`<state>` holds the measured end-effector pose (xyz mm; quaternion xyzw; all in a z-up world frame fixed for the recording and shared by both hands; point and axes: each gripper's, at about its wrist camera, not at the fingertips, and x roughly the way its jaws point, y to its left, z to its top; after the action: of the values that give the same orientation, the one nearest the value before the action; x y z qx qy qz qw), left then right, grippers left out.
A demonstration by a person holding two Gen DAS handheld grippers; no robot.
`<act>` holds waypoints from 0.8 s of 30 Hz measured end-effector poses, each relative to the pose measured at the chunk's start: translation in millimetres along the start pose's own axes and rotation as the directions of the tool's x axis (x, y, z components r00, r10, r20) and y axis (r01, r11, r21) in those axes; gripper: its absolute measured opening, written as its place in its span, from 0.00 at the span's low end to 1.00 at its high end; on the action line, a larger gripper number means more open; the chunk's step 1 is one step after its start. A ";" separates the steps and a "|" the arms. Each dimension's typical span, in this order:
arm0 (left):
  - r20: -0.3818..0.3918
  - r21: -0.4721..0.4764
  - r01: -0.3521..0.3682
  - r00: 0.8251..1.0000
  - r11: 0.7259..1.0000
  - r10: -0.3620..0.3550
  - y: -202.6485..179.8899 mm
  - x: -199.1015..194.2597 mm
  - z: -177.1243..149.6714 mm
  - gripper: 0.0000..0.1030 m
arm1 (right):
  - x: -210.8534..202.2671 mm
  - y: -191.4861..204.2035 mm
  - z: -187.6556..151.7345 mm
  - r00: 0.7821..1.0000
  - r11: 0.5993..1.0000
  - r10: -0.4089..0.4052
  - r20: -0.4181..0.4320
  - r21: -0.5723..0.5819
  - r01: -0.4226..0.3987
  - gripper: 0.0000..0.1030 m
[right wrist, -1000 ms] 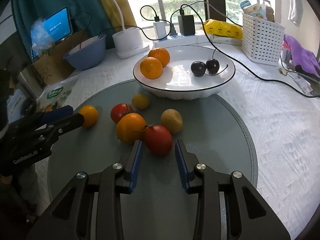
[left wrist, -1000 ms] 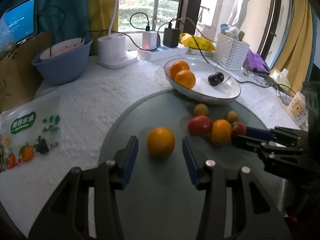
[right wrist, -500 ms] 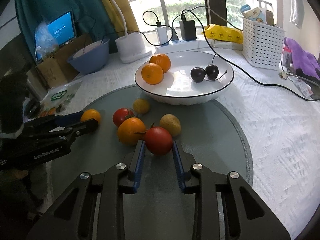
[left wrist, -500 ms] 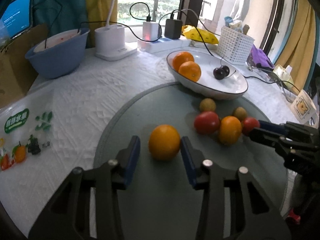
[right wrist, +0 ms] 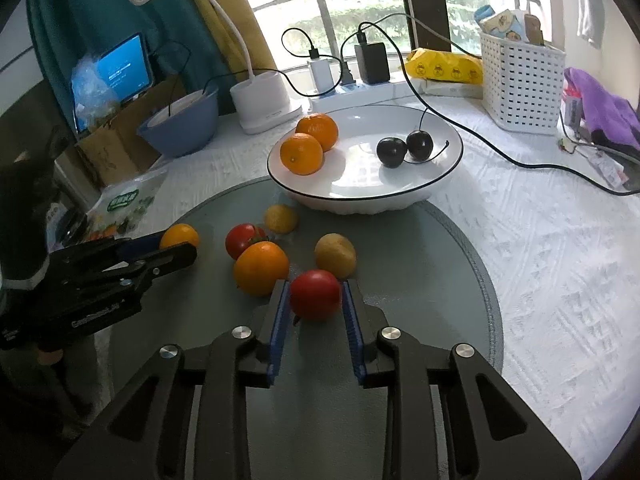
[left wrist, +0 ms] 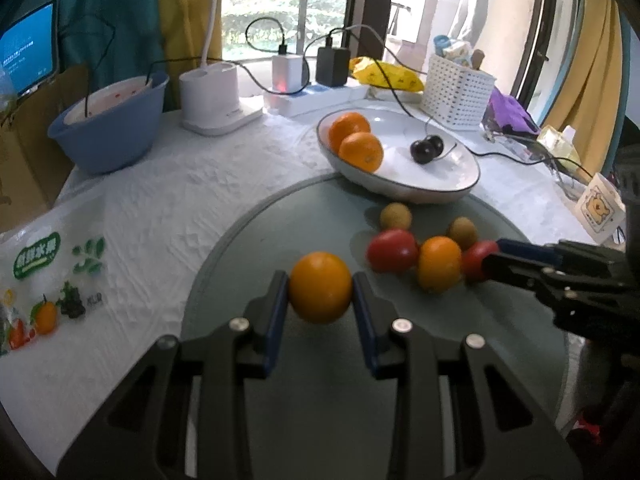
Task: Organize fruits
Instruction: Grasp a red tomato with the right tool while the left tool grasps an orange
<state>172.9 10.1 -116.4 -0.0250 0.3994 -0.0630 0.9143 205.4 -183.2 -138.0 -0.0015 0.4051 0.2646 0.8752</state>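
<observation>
With both pairs of blue-padded jaws closed on fruit, ready for lifting toward white black-rimmed bowl (right wrist: 448,168): round orange (left wrist: 320,287) in left gripper (left wrist: 320,300), red tomato (right wrist: 315,294) in right gripper (right wrist: 315,308), both on grey round mat (right wrist: 440,248)

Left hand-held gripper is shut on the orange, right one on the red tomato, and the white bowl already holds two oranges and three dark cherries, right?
Not quite: the white bowl holds two dark cherries, not three, as the right wrist view shows. The rest stands: left hand-held gripper on the orange, right hand-held gripper on the red tomato, two oranges in the bowl.
</observation>
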 end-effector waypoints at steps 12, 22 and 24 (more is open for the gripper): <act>0.054 0.049 0.003 0.999 0.999 -0.006 -17.2 -21.5 11.3 0.32 | 7.2 0.7 -1.9 0.999 1.000 0.026 -0.023 -0.003 -0.026 0.30; 0.069 0.080 0.005 0.998 0.997 -0.011 -31.4 -26.8 20.6 0.32 | -9.4 -9.0 2.8 0.999 1.000 0.027 0.019 -0.001 -0.027 0.30; 0.069 0.086 0.007 0.998 0.996 -0.013 -34.8 -25.6 23.3 0.32 | -12.4 -13.0 4.8 0.999 1.000 0.027 0.028 0.006 -0.027 0.30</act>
<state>169.4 -21.0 -78.6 0.0100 0.3643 -0.0838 0.9275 208.3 -199.1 -128.7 0.0106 0.3936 0.2751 0.8771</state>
